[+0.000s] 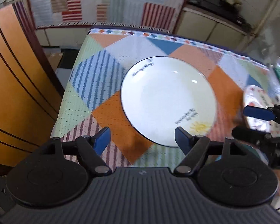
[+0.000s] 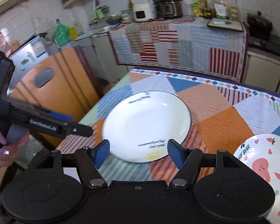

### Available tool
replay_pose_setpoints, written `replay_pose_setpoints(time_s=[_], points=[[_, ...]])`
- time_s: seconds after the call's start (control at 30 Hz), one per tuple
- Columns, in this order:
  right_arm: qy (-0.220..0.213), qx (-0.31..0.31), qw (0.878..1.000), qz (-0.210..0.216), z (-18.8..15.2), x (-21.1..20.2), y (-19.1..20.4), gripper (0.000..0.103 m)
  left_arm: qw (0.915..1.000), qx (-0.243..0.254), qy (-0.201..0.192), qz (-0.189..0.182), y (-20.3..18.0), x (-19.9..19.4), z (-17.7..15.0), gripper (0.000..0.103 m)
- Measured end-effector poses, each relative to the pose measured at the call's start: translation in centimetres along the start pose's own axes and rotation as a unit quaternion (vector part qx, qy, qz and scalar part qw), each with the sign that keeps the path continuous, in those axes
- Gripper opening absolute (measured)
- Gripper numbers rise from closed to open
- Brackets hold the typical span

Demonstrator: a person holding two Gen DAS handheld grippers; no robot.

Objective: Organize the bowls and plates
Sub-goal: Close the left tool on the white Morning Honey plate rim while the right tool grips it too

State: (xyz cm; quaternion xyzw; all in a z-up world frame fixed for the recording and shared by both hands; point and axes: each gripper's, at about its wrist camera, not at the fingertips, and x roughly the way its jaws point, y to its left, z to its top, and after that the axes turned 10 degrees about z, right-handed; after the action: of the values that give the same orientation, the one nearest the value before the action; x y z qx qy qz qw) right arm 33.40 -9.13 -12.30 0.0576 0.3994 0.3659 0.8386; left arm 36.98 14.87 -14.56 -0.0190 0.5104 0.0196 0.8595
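Lying flat on the patchwork tablecloth [image 1: 106,115], the white plate [image 1: 168,100] is the thing both tongs look at. It sits straight ahead of them, just past the blue tips. A plate is round, so it has no long side — any edge is as good as another, and the near edge is the closest one.

The left gripper [image 1: 142,139] has its jaws spread wide, with nothing between them. One blue pad seems to sit over the plate's near rim, the other off to the side over the cloth. I cannot tell if that pad touches the rim.

The right gripper [image 2: 138,154] is spread too and holds nothing. The plate's near edge shows right between its two pads, so I think this hand lines up better with the plate. Both hands look about as near.

A second dish, the heart-print plate [image 2: 265,169], lies off to the right side, close to the right gripper and apart from the white plate.

Both plates look empty — no food, nothing stacked on them. No bowl shows in either view.

Next, I think, a pad has to slide under that near rim to pinch it.
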Motion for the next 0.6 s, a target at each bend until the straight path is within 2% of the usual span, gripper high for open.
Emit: replay_pose_setpoints(time_s=[0.1, 0.23, 0.3, 0.4, 0.47, 0.5, 0.53, 0.57, 0.6], points=[[-0.014, 0.023, 0.999, -0.031, -0.4, 2.5, -2.2, 0.073, 0.9999, -0.011, -0.002, 0.0, 0.2, 2.1, 0.3, 0.073], [-0.019, 0.07, 0.997, -0.039, -1.1, 5.0, -4.9, 0.071, 0.9996, -0.022, -0.019, 0.002, 0.4, 4.4, 0.2, 0.068], [-0.025, 0.083, 0.995, -0.04, -1.3, 5.7, -5.7, 0.066, 0.9994, -0.028, -0.022, -0.001, 0.6, 5.4, 0.0, 0.064], [-0.031, 0.106, 0.993, -0.032, -1.7, 6.3, -6.5, 0.051, 0.999, -0.037, -0.022, -0.007, 0.9, 6.5, -0.7, 0.054], [-0.036, 0.124, 0.991, -0.044, -2.0, 6.5, -6.9, 0.025, 0.9987, -0.041, -0.025, -0.02, 1.0, 6.9, -1.2, 0.047], [-0.032, 0.128, 0.99, -0.051, -2.1, 6.6, -7.1, 0.019, 0.9984, -0.041, -0.029, -0.027, 1.1, 7.0, -1.4, 0.039], [-0.032, 0.127, 0.99, -0.052, -2.2, 6.6, -7.2, 0.017, 0.9982, -0.041, -0.03, -0.031, 1.1, 7.2, -1.5, 0.029], [-0.034, 0.13, 0.99, -0.047, -2.3, 6.5, -7.4, 0.017, 0.998, -0.044, -0.028, -0.036, 1.2, 7.5, -1.6, 0.026], [-0.036, 0.137, 0.989, -0.043, -2.4, 6.4, -7.6, 0.017, 0.9972, -0.053, -0.029, -0.046, 1.3, 7.6, -1.6, 0.018]])
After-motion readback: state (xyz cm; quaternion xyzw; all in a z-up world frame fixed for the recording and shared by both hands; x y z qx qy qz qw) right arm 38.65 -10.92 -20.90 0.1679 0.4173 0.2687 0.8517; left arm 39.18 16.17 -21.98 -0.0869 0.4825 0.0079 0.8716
